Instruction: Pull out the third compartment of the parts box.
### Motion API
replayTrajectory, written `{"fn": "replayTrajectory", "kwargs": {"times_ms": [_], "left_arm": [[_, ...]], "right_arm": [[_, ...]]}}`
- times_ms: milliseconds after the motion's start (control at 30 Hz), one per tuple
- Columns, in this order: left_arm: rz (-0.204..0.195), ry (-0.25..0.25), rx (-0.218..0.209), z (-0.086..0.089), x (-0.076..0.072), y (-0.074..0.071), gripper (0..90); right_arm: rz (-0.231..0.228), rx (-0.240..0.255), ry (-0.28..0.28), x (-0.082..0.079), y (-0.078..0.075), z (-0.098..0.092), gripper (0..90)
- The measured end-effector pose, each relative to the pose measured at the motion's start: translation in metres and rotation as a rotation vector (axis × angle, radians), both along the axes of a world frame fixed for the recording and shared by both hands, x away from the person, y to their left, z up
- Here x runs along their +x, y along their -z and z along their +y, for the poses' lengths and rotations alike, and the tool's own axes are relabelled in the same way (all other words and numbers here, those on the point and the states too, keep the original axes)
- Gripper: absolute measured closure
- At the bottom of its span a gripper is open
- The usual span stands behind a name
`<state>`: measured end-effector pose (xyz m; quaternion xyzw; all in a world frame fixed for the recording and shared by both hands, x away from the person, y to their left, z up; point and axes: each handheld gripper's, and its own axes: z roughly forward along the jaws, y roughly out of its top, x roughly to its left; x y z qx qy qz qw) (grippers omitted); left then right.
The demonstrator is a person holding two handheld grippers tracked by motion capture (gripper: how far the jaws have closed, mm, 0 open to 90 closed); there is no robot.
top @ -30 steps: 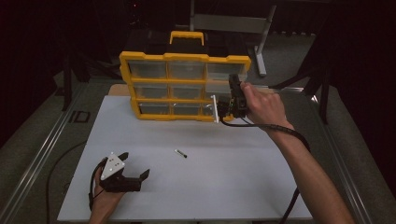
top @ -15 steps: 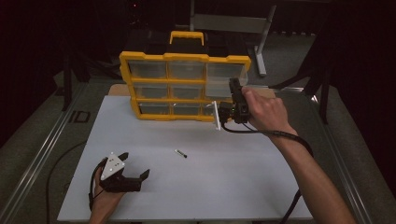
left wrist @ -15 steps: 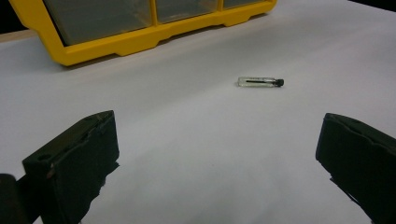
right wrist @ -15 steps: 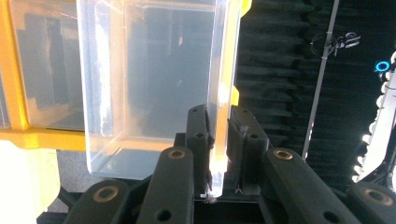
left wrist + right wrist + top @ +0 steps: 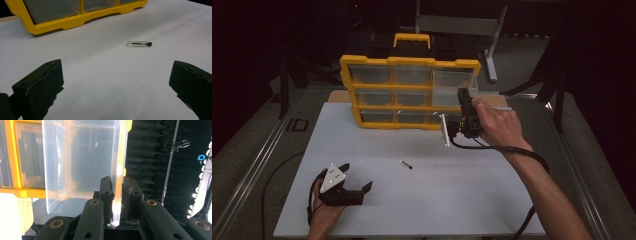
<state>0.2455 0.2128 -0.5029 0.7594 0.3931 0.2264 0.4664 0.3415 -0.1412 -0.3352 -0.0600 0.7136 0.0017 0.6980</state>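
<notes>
A yellow organizer (image 5: 412,61) with clear drawers stands at the far side of the white board (image 5: 422,200). Its lower right clear drawer (image 5: 445,131) is pulled partway out. My right gripper (image 5: 464,120) is shut on that drawer's side wall. In the right gripper view the thin wall of the drawer (image 5: 80,165) is pinched between the jaws of the right gripper (image 5: 117,192), with the organizer's yellow frame (image 5: 10,157) at the left. My left gripper (image 5: 357,176) rests open at the near left. A small glass vial (image 5: 405,164) with a black cap lies on the board, ahead of the open left gripper (image 5: 117,82) as the vial (image 5: 139,43).
The organizer's yellow base (image 5: 75,21) lies beyond the vial in the left gripper view. A cable (image 5: 512,149) trails from the right gripper along the forearm. Metal rails (image 5: 247,175) run along the table's sides, and a stand (image 5: 492,45) rises behind the organizer.
My right gripper has drawn the clear drawer farther out of the organizer, toward the near side. The left gripper and the vial have stayed put.
</notes>
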Motion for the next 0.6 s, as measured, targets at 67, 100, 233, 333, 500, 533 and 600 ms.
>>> {"fn": "replayTrajectory", "kwargs": {"times_ms": [67,100,233,333,500,533,600], "left_arm": [[-0.001,0.003,0.001,-0.0004,-0.0002,-0.0001,0.2],[-0.001,0.003,0.001,-0.0006,-0.0004,-0.0001,0.2],[-0.003,0.001,-0.003,-0.0004,-0.0003,-0.0001,0.2],[-0.001,0.001,-0.003,0.0,0.0001,0.0001,0.2],[-0.001,0.002,-0.002,-0.0002,-0.0001,0.0001,0.2],[-0.002,0.001,-0.002,-0.0002,-0.0001,0.0001,0.2],[-0.002,0.0,-0.004,-0.0001,-0.0002,0.0001,0.2]], "right_arm": [[-0.002,-0.001,0.003,-0.001,0.0019,-0.0005,78.8],[-0.001,-0.002,0.001,-0.0009,0.0019,-0.0011,78.7],[-0.001,0.006,-0.003,-0.001,0.0025,-0.0024,78.6],[-0.001,0.007,-0.001,-0.0012,0.0024,-0.002,78.8],[-0.006,0.017,-0.007,-0.0012,0.0034,-0.0027,78.9],[-0.006,0.019,-0.009,-0.0012,0.0035,-0.0029,78.8],[-0.006,0.021,-0.01,-0.0012,0.0035,-0.0034,78.8]]}}
